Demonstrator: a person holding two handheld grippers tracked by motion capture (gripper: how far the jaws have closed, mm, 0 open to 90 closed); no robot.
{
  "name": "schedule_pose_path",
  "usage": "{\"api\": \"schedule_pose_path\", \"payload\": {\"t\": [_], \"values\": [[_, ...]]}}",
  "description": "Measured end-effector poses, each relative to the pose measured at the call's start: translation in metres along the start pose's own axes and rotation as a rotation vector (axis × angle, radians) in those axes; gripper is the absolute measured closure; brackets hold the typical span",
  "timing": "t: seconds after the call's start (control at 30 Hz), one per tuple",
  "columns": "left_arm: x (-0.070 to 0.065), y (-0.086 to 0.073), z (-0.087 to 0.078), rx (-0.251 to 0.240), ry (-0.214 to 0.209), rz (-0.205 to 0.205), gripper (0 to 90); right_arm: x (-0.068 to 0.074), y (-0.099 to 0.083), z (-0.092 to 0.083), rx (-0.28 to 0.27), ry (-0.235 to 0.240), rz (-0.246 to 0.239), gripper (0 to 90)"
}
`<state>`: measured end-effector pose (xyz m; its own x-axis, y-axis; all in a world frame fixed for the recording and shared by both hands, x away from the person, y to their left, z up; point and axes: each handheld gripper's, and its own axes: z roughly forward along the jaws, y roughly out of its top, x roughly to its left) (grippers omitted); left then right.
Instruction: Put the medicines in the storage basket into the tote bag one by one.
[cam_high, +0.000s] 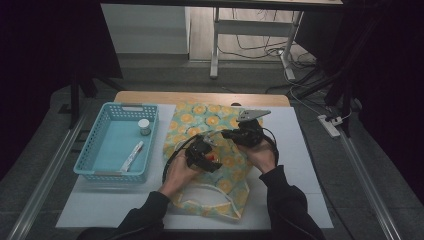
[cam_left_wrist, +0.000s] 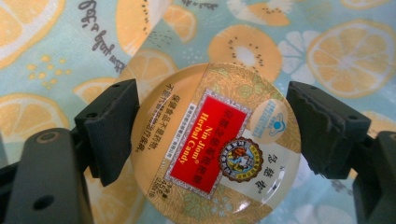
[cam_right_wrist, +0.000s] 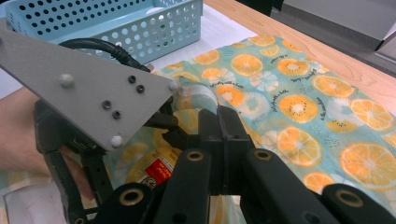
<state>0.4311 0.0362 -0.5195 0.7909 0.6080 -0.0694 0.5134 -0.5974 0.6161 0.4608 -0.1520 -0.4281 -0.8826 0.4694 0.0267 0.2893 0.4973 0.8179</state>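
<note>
Left gripper (cam_left_wrist: 212, 140) holds the round Herbal Candy tin (cam_left_wrist: 215, 142) over the fruit-print cloth bag (cam_high: 210, 150).

Its jaws clamp the tin's rim on both sides, lid up, just above the bag's middle. The right gripper (cam_right_wrist: 219, 135), jaws pressed together, seems to pinch the bag's fabric right beside the tin. The step looks like loading or unloading the bag; next, the mouth must be held wide for the tin. The blue basket (cam_high: 116, 142), left of the bag, holds a small jar (cam_high: 144, 126) and a pen (cam_high: 132, 155).
</note>
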Motion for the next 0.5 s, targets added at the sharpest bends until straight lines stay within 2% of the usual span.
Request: {"api": "schedule_pose_path", "payload": {"t": [0.2, 0.3, 0.37, 0.43, 0.5], "values": [[0.002, -0.001, 0.001, 0.001, -0.002, -0.005, 18.6, 0.0, 0.0, 0.0, -0.004, 0.001, -0.002, 90.0], [0.002, 0.0, -0.002, -0.028, -0.026, -0.043, 15.9, 0.001, 0.0, 0.0, -0.005, 0.002, -0.003, 90.0], [0.002, 0.0, -0.006, -0.033, -0.029, -0.045, 14.9, 0.001, 0.001, -0.001, -0.007, 0.002, -0.006, 90.0], [0.001, 0.001, -0.009, -0.03, -0.014, -0.05, 14.9, 0.001, 0.001, -0.002, -0.01, 0.002, -0.005, 90.0], [-0.001, 0.001, -0.012, -0.033, -0.024, -0.049, 13.7, 0.001, 0.001, -0.002, -0.012, 0.003, -0.007, 90.0]]}}
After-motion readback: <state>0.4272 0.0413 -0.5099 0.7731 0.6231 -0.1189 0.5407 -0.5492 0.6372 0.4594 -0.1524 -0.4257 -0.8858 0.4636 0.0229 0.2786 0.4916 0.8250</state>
